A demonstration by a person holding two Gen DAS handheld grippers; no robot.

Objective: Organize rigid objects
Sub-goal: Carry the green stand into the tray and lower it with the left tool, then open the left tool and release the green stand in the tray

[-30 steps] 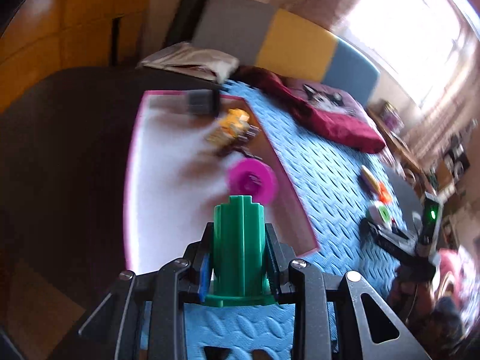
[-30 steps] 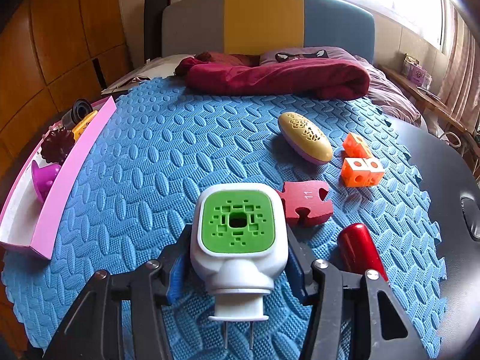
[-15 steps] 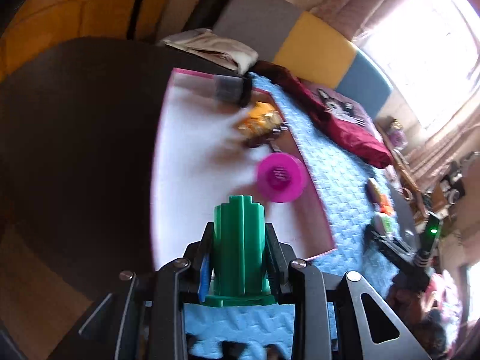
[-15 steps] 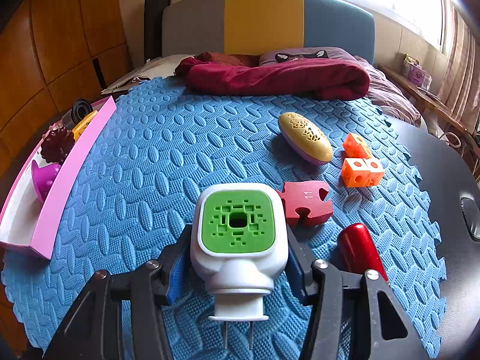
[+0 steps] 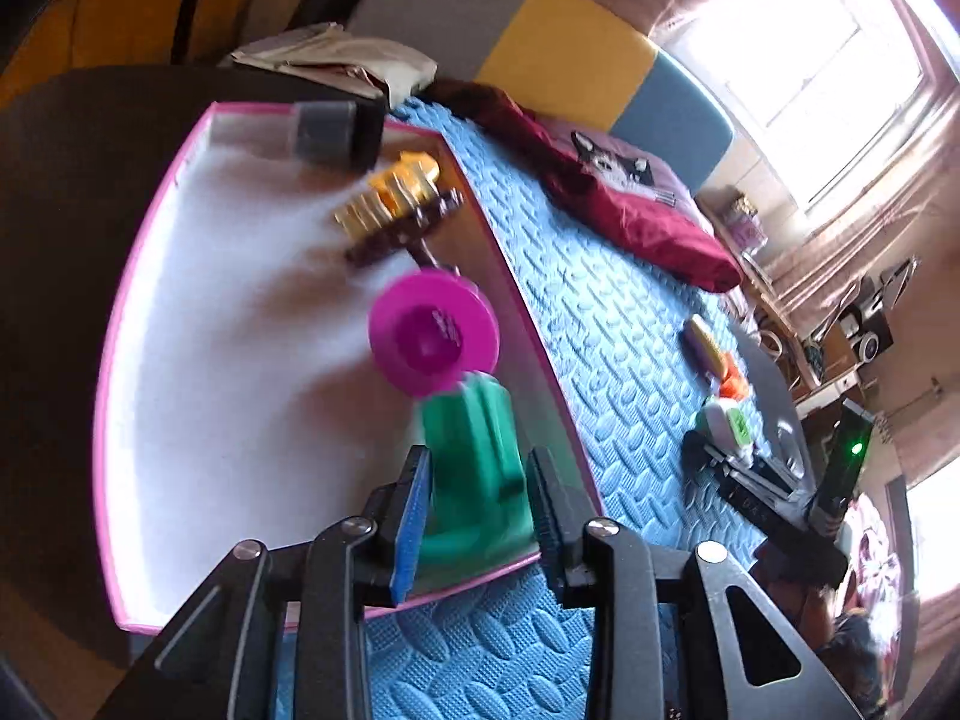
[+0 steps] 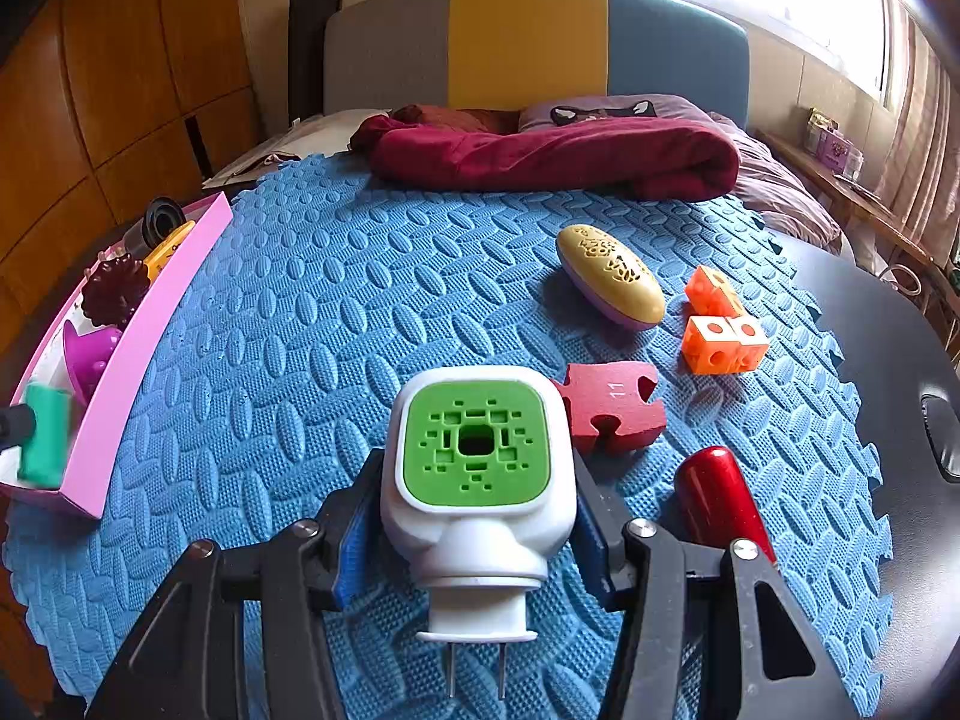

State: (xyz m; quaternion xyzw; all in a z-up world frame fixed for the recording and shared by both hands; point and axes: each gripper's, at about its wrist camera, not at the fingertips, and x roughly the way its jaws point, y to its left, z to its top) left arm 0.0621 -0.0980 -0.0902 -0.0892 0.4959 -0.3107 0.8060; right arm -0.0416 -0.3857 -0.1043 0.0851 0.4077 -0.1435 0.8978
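My left gripper (image 5: 477, 498) is open over the near corner of the pink tray (image 5: 150, 228). The green plastic piece (image 5: 474, 462) is blurred between its parted fingers, loose and dropping into the tray; it also shows in the right wrist view (image 6: 45, 441). The tray holds a magenta cup (image 5: 435, 339), a yellow comb-like toy (image 5: 396, 195), a dark maroon piece (image 5: 402, 234) and a grey-black cylinder (image 5: 333, 132). My right gripper (image 6: 474, 516) is shut on a white plug-in device with a green face (image 6: 477, 468), held above the blue foam mat (image 6: 336, 312).
On the mat lie a gold-and-purple oval case (image 6: 609, 276), orange dice cubes (image 6: 723, 324), a red puzzle piece (image 6: 612, 405) and a red glossy cylinder (image 6: 717, 495). A maroon cloth (image 6: 552, 150) lies at the far edge. A dark table (image 6: 900, 360) borders the right.
My left gripper moved over the tray's near corner and opened; the green piece slipped from its grip and is falling, blurred. The right gripper and its plug-in device have not moved.
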